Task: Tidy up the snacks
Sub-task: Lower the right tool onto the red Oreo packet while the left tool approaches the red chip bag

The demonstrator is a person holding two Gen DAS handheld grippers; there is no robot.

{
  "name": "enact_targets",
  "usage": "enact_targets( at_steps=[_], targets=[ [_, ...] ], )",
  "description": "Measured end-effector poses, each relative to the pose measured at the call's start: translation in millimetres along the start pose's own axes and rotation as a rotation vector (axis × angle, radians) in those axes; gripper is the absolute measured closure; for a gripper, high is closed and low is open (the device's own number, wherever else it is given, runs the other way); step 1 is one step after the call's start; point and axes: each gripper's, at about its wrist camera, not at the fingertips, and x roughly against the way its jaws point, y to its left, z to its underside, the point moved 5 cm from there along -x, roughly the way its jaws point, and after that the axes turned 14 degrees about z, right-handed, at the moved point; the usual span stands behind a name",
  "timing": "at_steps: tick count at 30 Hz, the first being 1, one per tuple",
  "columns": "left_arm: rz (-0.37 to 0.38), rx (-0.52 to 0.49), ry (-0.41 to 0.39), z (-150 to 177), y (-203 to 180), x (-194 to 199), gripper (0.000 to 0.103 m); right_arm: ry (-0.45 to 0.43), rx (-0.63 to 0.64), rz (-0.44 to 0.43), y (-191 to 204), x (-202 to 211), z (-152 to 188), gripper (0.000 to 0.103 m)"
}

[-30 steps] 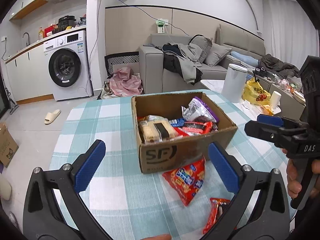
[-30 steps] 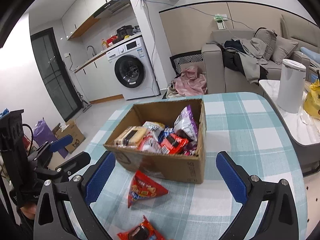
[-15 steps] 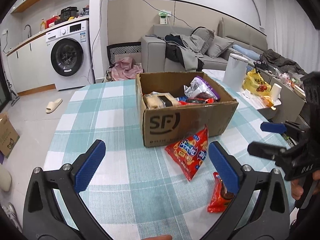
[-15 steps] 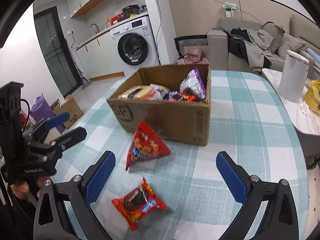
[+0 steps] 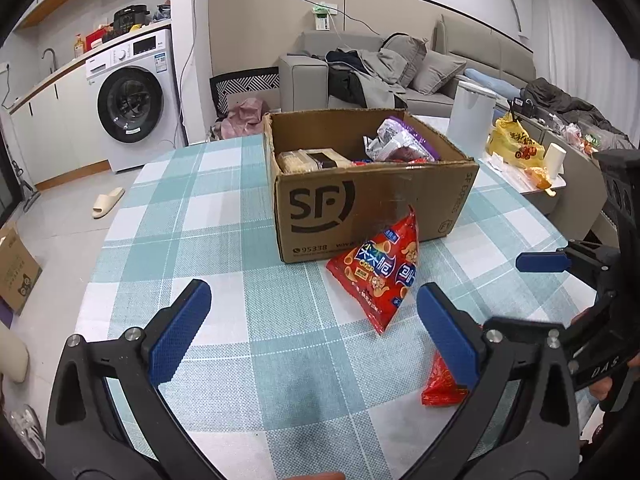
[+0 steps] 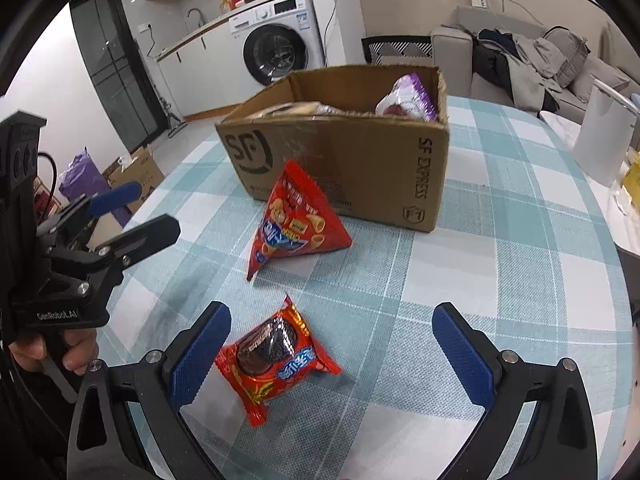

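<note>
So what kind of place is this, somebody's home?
Most likely a small lived-in flat, kitchen and living room in one: a washing machine under a counter with a tap, a grey sofa piled with clothes, and a table with a checked tablecloth.

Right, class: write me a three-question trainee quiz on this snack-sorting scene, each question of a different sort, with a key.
1. True or false: the right gripper is shut on the cookie packet.
2. Multiple choice: the triangular red snack bag is A) inside the cardboard box; B) on the checked tablecloth, its top tip against the box's front; C) held in the left gripper.
3. Fill in: the large printed letters on the box's front read ___.

Key: 1 false, both grippers are open and hold nothing; 2 B; 3 SF.
</note>
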Motion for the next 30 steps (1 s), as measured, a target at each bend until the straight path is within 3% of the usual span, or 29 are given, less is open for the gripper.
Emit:
enact_targets(
  at_steps=[5,23,30],
  targets=[
    [-0.015,0.012,0.016,1.4,6.3,-6.6,0.000,0.034,0.052,0.029,11.1,-10.6,8.0,0.001],
    [-0.014,0.034,0.045,8.5,15.6,-22.0,0.000,0.103,0.224,-0.002,46.1,-24.3,30.4,0.001],
    [-0.008,0.027,0.065,13.6,14.1,-28.8,0.000,0.127,0.233,0.015,44.5,-30.7,35.8,0.001]
  ],
)
